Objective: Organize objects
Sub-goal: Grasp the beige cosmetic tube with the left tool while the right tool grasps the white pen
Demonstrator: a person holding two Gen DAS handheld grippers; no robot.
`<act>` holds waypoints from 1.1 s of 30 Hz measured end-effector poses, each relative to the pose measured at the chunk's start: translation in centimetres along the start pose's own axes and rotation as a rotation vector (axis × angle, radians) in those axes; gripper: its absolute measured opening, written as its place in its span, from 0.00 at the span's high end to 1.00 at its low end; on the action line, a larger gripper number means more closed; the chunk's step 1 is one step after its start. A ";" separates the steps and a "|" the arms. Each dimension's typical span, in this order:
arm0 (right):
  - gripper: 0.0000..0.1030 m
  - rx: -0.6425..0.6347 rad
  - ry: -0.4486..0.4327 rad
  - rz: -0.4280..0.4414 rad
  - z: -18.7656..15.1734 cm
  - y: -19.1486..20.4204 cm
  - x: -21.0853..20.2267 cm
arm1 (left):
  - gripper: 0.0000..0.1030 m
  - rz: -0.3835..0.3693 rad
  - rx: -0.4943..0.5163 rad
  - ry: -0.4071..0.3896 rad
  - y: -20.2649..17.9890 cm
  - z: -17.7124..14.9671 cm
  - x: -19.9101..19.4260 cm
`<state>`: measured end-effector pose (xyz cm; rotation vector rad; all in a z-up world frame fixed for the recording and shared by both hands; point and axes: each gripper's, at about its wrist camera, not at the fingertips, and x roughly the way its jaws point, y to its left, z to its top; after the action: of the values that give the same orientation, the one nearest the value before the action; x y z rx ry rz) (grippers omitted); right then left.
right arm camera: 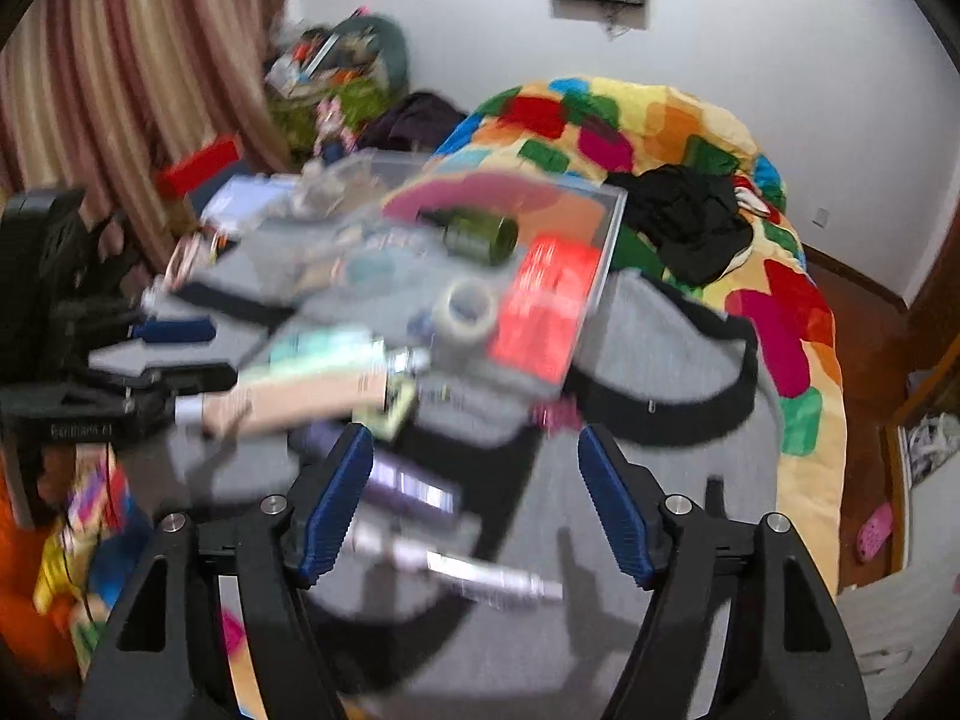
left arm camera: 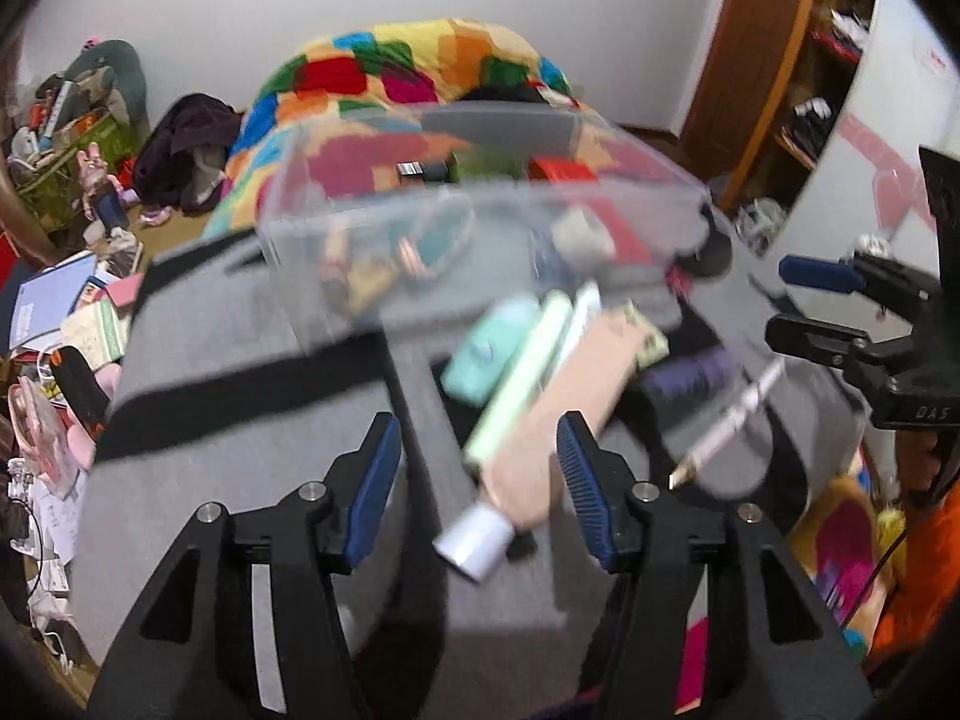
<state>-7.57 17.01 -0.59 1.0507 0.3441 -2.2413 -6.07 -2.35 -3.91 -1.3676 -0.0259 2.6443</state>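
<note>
Two grippers, both spread, nothing pinched. Left gripper (left arm camera: pixel 479 480) above a beige tube (left arm camera: pixel 558 414) with white cap, lying on grey fabric (left arm camera: pixel 240 360) beside a pale green tube (left arm camera: pixel 522 378) and a mint one (left arm camera: pixel 489 348). Right gripper (right arm camera: pixel 474 504) over a purple tube (right arm camera: pixel 414 489) and silver pen (right arm camera: pixel 480 579). Beyond, a clear plastic box (left arm camera: pixel 480 204) holding a red packet (right arm camera: pixel 549 306), tape roll (right arm camera: pixel 468 309) and dark green bottle (right arm camera: pixel 480 234), with a multicoloured quilt (left arm camera: pixel 390 72) behind.

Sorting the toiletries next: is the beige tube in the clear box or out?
Out. The beige tube lies on grey fabric in front of the clear box.
</note>
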 end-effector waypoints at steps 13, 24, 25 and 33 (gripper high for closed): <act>0.56 -0.146 0.161 0.060 -3.0 1.7 2.6 | 0.78 0.014 0.049 -0.007 -2.1 -3.3 0.3; 0.87 -0.082 0.206 0.132 -4.7 2.3 0.5 | 0.80 -0.004 -0.006 -0.025 -1.5 -5.9 -2.2; 0.87 -0.065 0.204 0.138 -4.9 2.2 0.4 | 0.80 -0.011 -0.012 -0.026 -1.4 -6.1 -2.3; 0.81 0.012 0.153 0.128 -5.4 2.7 0.3 | 0.78 0.029 -0.012 -0.058 -2.0 -5.9 -1.6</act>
<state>-2.76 17.43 -4.24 1.2190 0.3194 -2.0585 -0.11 -0.97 -5.85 -1.3037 -0.0295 2.7115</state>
